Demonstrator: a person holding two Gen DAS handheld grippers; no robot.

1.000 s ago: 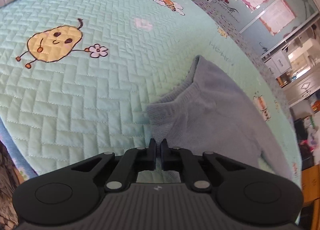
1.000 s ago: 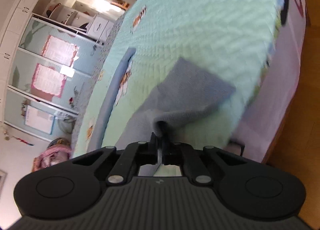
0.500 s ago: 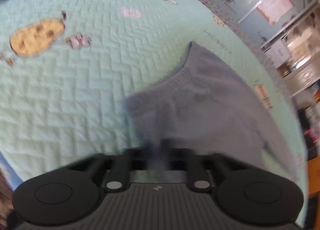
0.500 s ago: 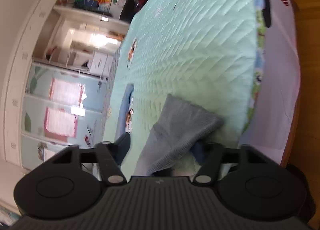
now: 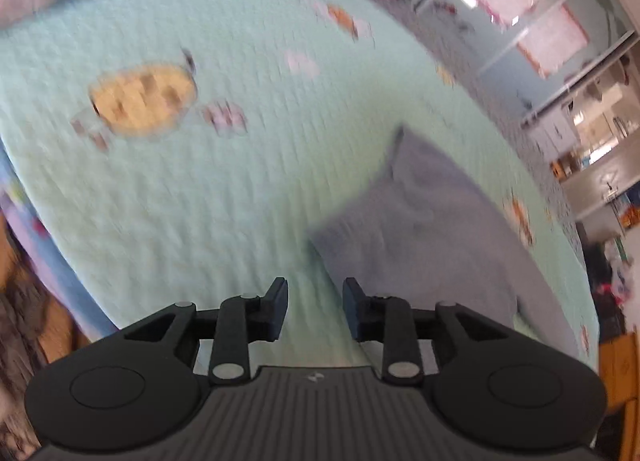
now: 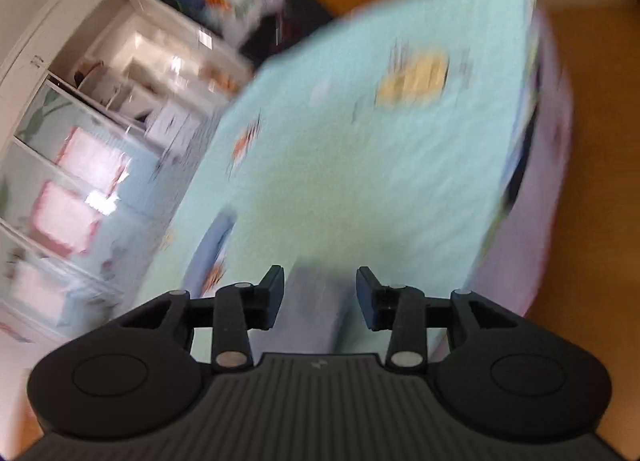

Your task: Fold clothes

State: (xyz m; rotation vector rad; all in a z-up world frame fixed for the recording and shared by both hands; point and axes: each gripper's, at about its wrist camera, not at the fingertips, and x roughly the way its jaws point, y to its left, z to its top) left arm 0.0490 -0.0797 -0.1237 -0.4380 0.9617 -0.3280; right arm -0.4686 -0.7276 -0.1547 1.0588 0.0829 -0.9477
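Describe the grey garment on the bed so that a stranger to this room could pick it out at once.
Start with the wide mint-green quilted bedspread printed with cartoon figures. Toward its right side in the left wrist view, ahead of the open left gripper, lies the grey knit garment, flat on the quilt. It is the only plain grey cloth there; everything around it is pale green with small yellow and orange prints.

The gray sweater [image 5: 432, 229] looks like soft, fuzzy knit cloth. The mint green quilt [image 5: 240, 189] is stitched, bumpy cloth. The left gripper [image 5: 314, 307] is matt black plastic with small shiny metal pins. The floor [image 6: 592, 109] at 3 o'clock looks like smooth wood.
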